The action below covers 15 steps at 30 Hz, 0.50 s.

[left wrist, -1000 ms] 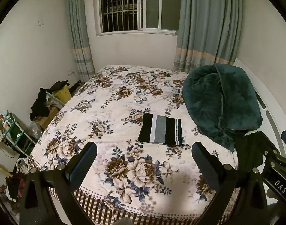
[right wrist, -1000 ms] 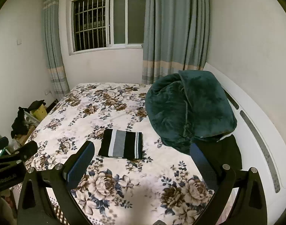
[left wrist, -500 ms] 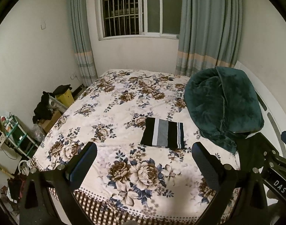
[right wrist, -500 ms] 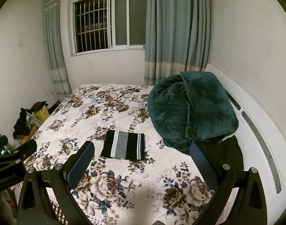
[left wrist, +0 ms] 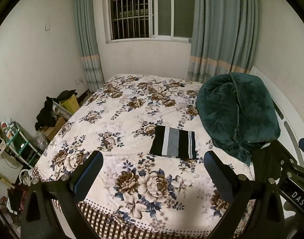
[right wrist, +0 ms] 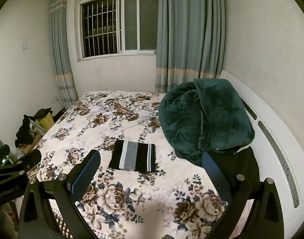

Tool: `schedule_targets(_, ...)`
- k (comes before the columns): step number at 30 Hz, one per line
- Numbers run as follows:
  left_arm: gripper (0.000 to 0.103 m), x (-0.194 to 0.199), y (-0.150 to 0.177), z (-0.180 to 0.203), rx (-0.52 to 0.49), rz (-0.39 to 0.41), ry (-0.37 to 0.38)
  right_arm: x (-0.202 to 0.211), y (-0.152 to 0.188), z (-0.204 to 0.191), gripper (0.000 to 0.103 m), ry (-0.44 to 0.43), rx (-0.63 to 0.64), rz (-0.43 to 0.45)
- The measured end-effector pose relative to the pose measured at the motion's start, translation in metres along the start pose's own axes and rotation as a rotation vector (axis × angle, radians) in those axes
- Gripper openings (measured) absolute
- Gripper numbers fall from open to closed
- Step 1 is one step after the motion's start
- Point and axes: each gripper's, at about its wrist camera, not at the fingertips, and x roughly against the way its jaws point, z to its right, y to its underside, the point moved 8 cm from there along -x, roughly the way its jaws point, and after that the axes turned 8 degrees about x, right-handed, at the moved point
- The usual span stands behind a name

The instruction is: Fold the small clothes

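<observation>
A folded garment with black, grey and white stripes (left wrist: pixel 174 144) (right wrist: pixel 133 157) lies flat as a neat rectangle on the flowered bedspread (left wrist: pixel 132 115) (right wrist: pixel 104 119). My left gripper (left wrist: pixel 152 162) hangs open over the near part of the bed, well short of the garment, holding nothing. My right gripper (right wrist: pixel 151 162) is open too, raised above the bed in front of the garment, with its fingers empty. A dark piece of clothing (right wrist: pixel 243 165) lies at the right bed edge, partly under the green blanket.
A bulky dark green blanket (left wrist: pixel 237 115) (right wrist: pixel 205 121) is heaped on the right side of the bed by the white headboard (right wrist: pixel 281 159). Boxes, dark clothes and a small shelf (left wrist: pixel 18 139) crowd the floor to the left. A window (left wrist: pixel 150 10) with curtains lies beyond.
Both grippers have drawn back and risen from the bed, so the folded garment looks a little lower and further off. The garment itself has not moved.
</observation>
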Motion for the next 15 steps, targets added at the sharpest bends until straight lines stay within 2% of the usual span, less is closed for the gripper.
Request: schedule_targets(15, 0.103, 0.0006, -0.0006, 0.0004, -0.002, -0.001, 0.001, -0.0027, -0.0041, -0.0099, 0.103, -0.006, 0.0, -0.004)
